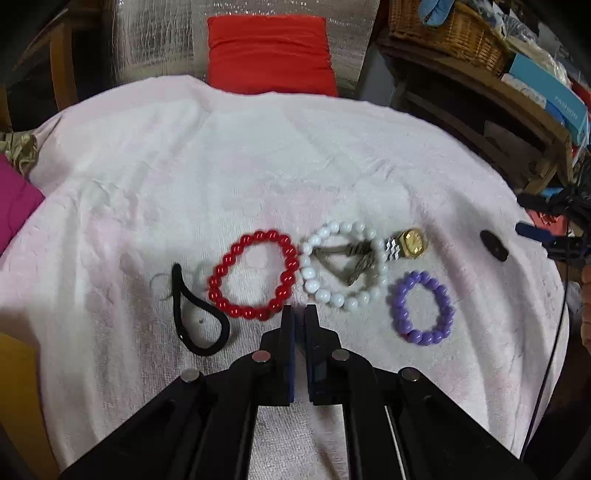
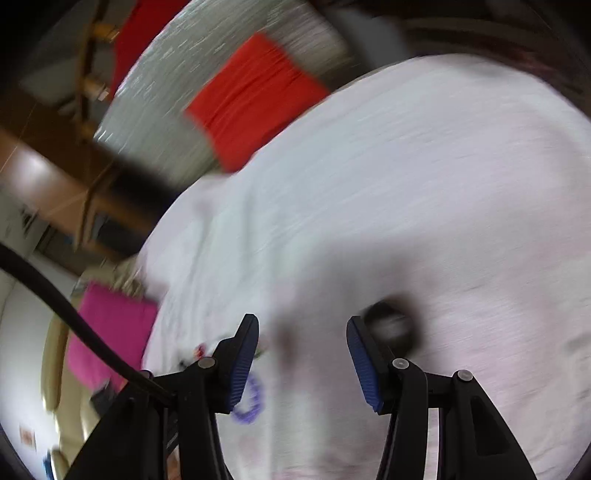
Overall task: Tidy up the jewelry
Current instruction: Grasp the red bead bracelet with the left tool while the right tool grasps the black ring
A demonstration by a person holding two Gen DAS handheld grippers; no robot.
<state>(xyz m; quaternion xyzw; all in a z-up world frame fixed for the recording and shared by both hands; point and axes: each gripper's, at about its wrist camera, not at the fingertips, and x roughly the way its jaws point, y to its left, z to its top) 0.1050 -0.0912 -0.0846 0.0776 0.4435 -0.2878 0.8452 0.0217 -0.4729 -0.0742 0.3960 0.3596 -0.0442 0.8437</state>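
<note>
A: We start with the biggest thing: a pale pink towel (image 1: 258, 166) covers the whole worktop, and a red cushion (image 1: 269, 55) sits past its far edge.

B: We see that too. On the right a wicker basket (image 1: 450, 33) stands on a wooden shelf (image 1: 480, 96), and a magenta cloth (image 1: 14, 206) shows at the left edge.

A: Our left gripper (image 1: 300, 314) is clenched, its jaws together with nothing between them, hovering just in front of the jewelry row.

B: And our right gripper (image 2: 303, 332) is released, jaws standing apart over bare towel, nothing held. That view is badly blurred.

A: Now the jewelry, all lying on the towel in a rough line. The white bead bracelet (image 1: 341, 266) lies in the middle, touching the red bead bracelet (image 1: 255, 273) to its left.

B: A gold-faced watch (image 1: 410, 242) has its metal band running under the white beads into that ring.

A: The purple bead bracelet (image 1: 423, 308) lies near the white one, to its right and closer to us. The black hair tie (image 1: 195, 314) lies left of the red bracelet.

B: A small dark object (image 1: 494, 245) lies apart at the right; we cannot tell what it is.
</note>
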